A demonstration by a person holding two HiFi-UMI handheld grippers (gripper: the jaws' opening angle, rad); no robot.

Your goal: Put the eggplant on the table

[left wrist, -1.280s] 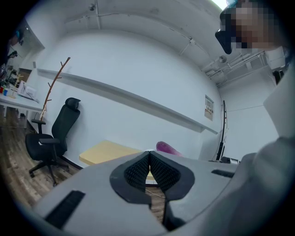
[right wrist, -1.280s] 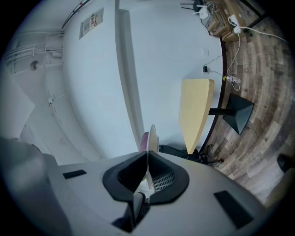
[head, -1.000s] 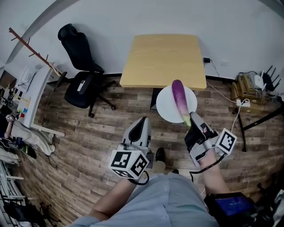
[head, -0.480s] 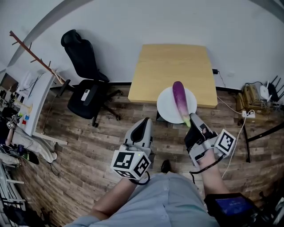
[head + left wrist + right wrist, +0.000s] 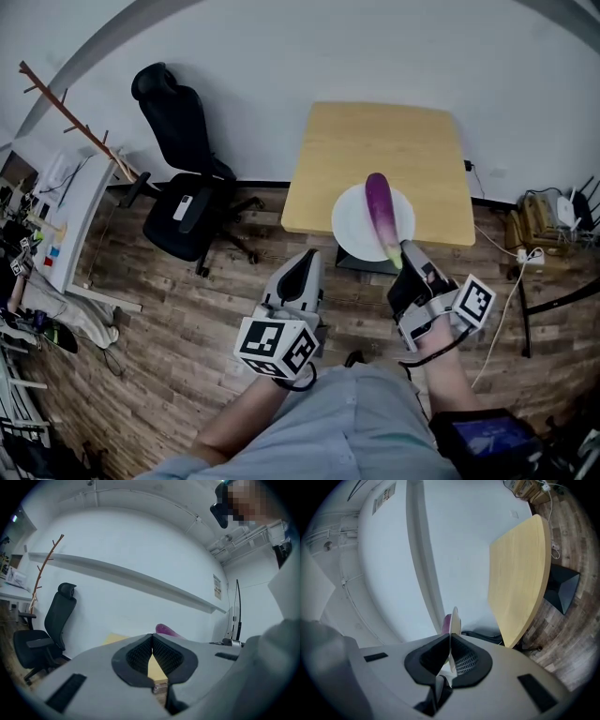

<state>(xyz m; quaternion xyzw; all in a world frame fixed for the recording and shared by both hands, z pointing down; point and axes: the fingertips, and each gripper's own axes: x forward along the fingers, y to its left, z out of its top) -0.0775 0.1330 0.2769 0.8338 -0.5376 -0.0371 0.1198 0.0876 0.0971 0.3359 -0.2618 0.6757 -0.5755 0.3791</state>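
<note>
- While I hold the plate (image 5: pixel 349 230) by its near rim in the right gripper (image 5: pixel 411 261), the eggplant (image 5: pixel 380 208) lies lengthwise on it. Its green stem end is toward that gripper and its purple tip points toward the bench (image 5: pixel 375 141).
- The right fingers (image 5: pixel 426 660) are narrow, clamped on the plate's rim. The right gripper view shows the plate (image 5: pixel 454 617) edge-on between them, with a sliver of the eggplant (image 5: pixel 446 622) just behind it.
- The left gripper (image 5: pixel 300 264) hangs to the left of the plate, apart from it. Its fingers (image 5: pixel 138 656) are pressed together at the tips with nothing between them.
- In the head view the plate overlaps the bench's near edge; I cannot tell how high above it the plate sits.
- A black office chair (image 5: pixel 183 178) stands well left of the bench on the plank floor (image 5: pixel 187 300).
- Further left are a wooden coat stand (image 5: pixel 80 122) and a cluttered white desk (image 5: pixel 70 206).
- Cables and boxes (image 5: pixel 548 211) lie by the wall on the right.
- Only the left gripper view shows the eggplant's tip (image 5: pixel 165 629) rising past the fingers and a long ledge (image 5: pixel 117 576) on the wall. It also shows the office chair (image 5: pixel 44 634) upright.
- Only the right gripper view shows the bench's (image 5: pixel 520 573) dark base (image 5: pixel 562 592) from the side.
</note>
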